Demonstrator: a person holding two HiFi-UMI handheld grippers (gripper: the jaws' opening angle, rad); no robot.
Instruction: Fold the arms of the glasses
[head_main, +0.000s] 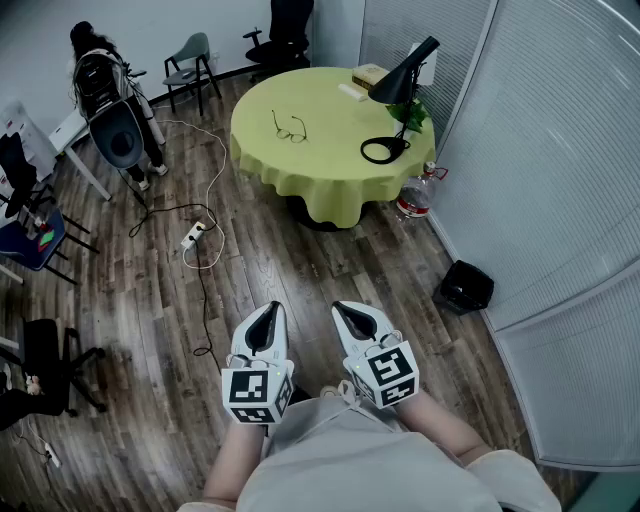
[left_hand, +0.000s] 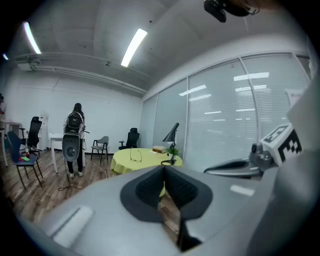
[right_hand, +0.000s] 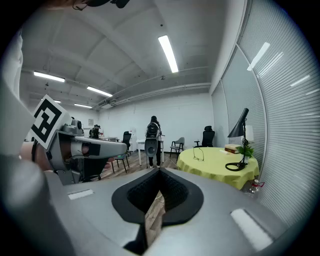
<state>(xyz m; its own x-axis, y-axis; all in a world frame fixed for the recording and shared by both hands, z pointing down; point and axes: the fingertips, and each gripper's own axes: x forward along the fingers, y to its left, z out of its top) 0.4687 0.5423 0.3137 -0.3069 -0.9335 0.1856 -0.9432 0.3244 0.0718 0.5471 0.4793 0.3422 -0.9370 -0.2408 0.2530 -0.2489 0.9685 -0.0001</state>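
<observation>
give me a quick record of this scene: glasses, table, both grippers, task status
glasses: lying on the table, arms look unfolded
table: round, yellow-green cloth, across the room
also on table: black lamp, books, small plant
left gripper: jaws shut, empty
right gripper: jaws shut, empty
task status: not begun, both grippers well short of the table
</observation>
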